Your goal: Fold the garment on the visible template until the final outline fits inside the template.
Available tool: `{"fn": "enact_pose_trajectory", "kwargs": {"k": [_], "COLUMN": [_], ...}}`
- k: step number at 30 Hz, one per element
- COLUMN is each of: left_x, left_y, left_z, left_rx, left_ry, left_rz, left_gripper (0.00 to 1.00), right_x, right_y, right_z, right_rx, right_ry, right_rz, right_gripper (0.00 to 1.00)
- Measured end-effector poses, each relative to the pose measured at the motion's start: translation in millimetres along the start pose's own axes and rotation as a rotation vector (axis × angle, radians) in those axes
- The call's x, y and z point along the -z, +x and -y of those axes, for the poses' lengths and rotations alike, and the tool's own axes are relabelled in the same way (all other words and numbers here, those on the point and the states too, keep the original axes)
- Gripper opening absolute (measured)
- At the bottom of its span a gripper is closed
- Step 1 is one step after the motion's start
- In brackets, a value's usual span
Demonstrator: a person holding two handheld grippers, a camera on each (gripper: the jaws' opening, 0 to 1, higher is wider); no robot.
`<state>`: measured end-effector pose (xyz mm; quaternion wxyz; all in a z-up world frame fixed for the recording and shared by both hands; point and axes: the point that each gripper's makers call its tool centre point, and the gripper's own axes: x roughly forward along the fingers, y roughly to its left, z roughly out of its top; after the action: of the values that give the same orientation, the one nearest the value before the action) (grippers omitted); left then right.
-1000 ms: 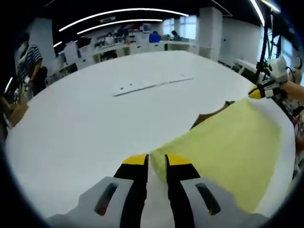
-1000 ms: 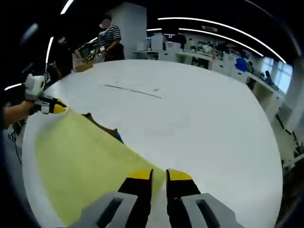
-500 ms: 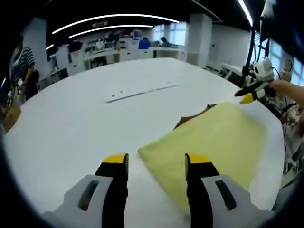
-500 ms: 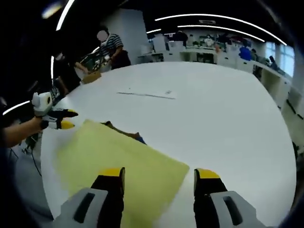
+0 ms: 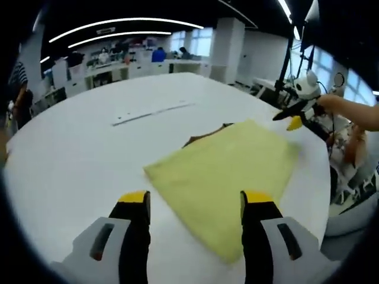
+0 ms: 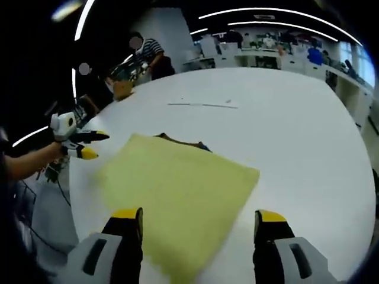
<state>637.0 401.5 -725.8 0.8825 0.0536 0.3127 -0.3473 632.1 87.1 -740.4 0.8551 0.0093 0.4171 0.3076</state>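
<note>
The yellow garment (image 5: 228, 171) is lying flat on the table (image 5: 77, 160) just beyond both claws, left (image 5: 194, 198) and right (image 6: 199, 216), now spread wide after pinching its corners.

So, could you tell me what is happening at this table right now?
A person is folding a yellow garment on a white table with two handheld grippers. The left gripper and the right gripper both hang open above the cloth, gripping nothing. The garment lies flat as a rough rectangle, with something dark peeking out from under its far edge.
</note>
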Motion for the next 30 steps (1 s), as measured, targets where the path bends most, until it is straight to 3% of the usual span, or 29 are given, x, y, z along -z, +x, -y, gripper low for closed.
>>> {"fn": "enact_pose_trajectory", "kwargs": {"k": [6, 13, 21, 23, 30], "left_x": [17.8, 38.2, 67.4, 72.5, 78.6], "left_y": [-12, -22, -29, -29, -30], "left_z": [13.1, 17.5, 21.9, 24.5, 27.4], "left_rx": [0.023, 0.007, -0.013, -0.009, -0.006], "left_ry": [-0.007, -0.032, -0.079, -0.089, -0.101], "left_rz": [-0.015, -0.029, -0.060, -0.067, -0.063], "left_gripper": [0.51, 0.45, 0.33, 0.30, 0.20], "right_x": [18.4, 43.2, 70.0, 75.4, 84.9], "right_y": [-14, -24, -29, -27, -24], "right_z": [-9, -22, -27, -27, -28], "right_rx": [-0.017, -0.043, -0.052, -0.045, -0.044], "right_ry": [-0.024, -0.050, -0.074, -0.072, -0.106], "right_rz": [-0.015, -0.034, -0.063, -0.068, -0.051], "right_gripper": [0.73, 0.67, 0.49, 0.49, 0.39]}}
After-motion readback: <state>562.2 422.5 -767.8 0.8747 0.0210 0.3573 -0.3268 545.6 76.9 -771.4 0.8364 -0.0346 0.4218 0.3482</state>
